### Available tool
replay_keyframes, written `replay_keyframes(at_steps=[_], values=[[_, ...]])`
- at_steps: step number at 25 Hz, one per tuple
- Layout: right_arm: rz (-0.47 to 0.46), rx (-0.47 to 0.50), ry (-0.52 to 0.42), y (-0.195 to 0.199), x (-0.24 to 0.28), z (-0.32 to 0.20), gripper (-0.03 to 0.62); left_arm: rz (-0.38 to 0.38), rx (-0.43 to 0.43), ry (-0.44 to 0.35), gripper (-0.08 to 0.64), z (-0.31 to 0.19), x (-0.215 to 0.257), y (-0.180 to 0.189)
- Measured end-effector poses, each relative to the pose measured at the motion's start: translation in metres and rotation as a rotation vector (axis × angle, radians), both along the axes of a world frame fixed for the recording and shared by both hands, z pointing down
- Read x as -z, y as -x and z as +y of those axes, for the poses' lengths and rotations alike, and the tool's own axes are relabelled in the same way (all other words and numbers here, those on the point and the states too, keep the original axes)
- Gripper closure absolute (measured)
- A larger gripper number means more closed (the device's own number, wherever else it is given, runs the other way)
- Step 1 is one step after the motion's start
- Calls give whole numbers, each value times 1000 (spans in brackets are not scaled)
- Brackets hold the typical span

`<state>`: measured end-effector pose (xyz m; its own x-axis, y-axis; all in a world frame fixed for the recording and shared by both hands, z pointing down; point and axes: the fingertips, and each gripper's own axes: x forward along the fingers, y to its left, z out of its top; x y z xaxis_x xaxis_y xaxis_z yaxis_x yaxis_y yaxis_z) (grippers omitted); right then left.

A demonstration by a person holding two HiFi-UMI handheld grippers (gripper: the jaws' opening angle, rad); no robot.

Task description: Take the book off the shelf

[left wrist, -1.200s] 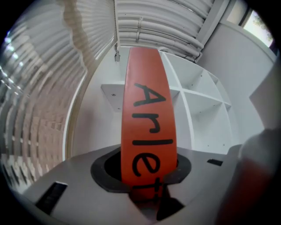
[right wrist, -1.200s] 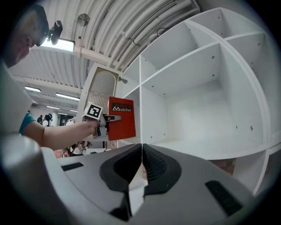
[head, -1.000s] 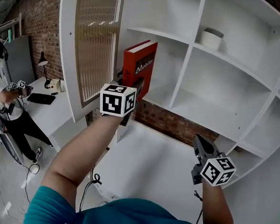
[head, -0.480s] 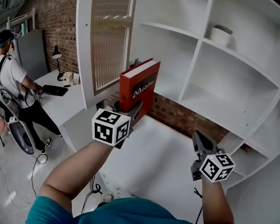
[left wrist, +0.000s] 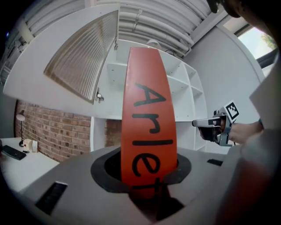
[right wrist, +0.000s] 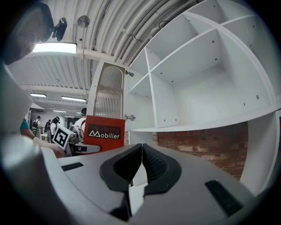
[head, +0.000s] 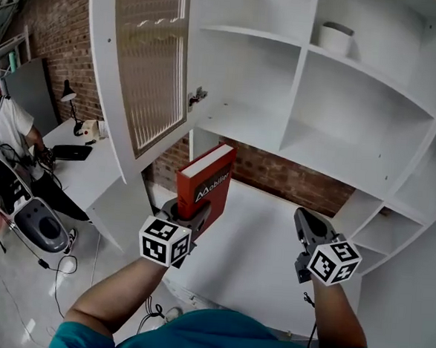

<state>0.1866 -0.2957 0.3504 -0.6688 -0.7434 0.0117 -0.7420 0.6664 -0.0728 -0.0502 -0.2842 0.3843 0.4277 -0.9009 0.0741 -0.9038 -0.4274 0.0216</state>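
The red book [head: 205, 183] was off the shelf and stood upright in the air above the white table [head: 261, 251], just left of the middle of my head view. My left claw [head: 191, 214] gripped it low down, one jaw pressed on each cover. In the left gripper view the spine [left wrist: 149, 123] faced me and filled the gap between the jaws. The left claw's marker cube [head: 165, 242] sat at six o'clock from the book. My right claw [head: 306, 219] hung at about four o'clock from the book, well apart from it, jaws closed together with nothing between them, as the right gripper view [right wrist: 141, 149] showed. From there the book's front cover [right wrist: 104, 132] lay at nine o'clock. The white shelf unit [head: 298, 86] rose at twelve o'clock beyond the book, with a white pot [head: 335, 38] on an upper shelf at one o'clock. Its ribbed-glass door [head: 148, 60] stood open at eleven o'clock. A brick wall [head: 284, 180] showed under the lowest shelf. At nine o'clock, well away, a person [head: 5, 129] stood by a desk with a desk lamp [head: 68, 96].
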Motion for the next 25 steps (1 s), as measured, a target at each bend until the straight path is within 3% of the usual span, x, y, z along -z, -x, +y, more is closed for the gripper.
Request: replay_keyframes(at_steps=[6,14,25], values=[[-11,-72,29,14,-18,-4,569,-1,-85,116,396,-20,-61,15],[-12,-148,111,26,-65,-10,569,2,-190,196,396,-49,-105,18],[34,-192,299,9,-170,-27,569,-5,-224,362,396,-65,-180,2]])
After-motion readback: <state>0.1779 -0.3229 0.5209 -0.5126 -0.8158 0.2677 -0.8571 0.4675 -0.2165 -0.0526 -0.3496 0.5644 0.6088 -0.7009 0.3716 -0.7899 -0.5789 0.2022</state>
